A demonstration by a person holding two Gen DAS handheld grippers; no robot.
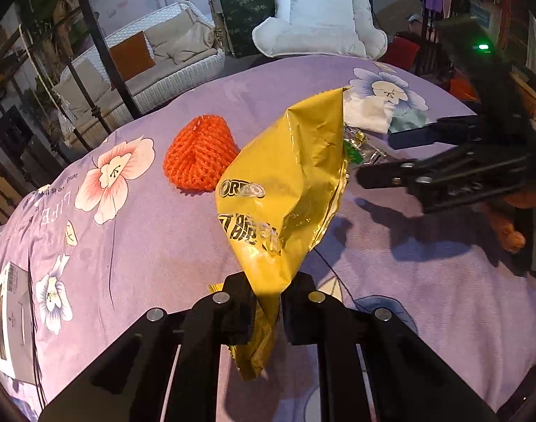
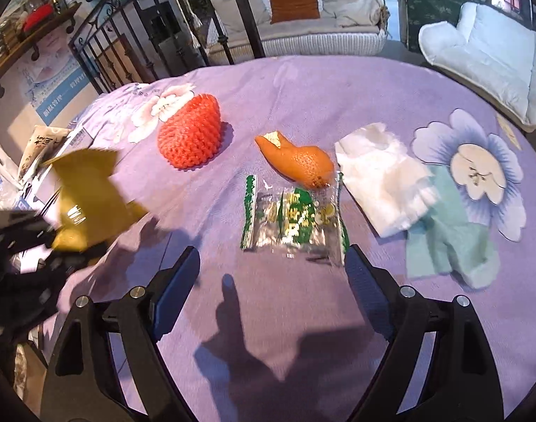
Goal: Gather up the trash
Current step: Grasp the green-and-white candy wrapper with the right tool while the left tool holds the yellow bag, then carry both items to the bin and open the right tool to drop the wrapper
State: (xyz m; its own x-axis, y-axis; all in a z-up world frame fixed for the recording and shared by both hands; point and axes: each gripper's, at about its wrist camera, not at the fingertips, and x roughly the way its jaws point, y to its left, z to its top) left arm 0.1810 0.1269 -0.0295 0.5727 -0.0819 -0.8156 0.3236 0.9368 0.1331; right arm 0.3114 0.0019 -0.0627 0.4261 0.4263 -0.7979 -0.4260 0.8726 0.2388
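Note:
My left gripper (image 1: 266, 293) is shut on a gold Oreo snack wrapper (image 1: 285, 190) and holds it above the purple flowered tablecloth (image 1: 144, 232); the wrapper also shows at the left of the right wrist view (image 2: 88, 200). My right gripper (image 2: 271, 263) is open and empty, just above the cloth in front of a green and silver wrapper (image 2: 292, 221). Beyond that lie an orange peel (image 2: 299, 161), an orange foam fruit net (image 2: 190, 137), a white tissue (image 2: 383, 176) and a pale green tissue (image 2: 447, 242). The right gripper (image 1: 373, 158) shows at the right of the left wrist view.
Papers and packets (image 2: 46, 147) lie at the table's left edge. A black iron railing (image 2: 127, 52) and post stand behind the table. A white wicker sofa (image 2: 303, 10) and a white cushioned chair (image 2: 492, 56) stand beyond it.

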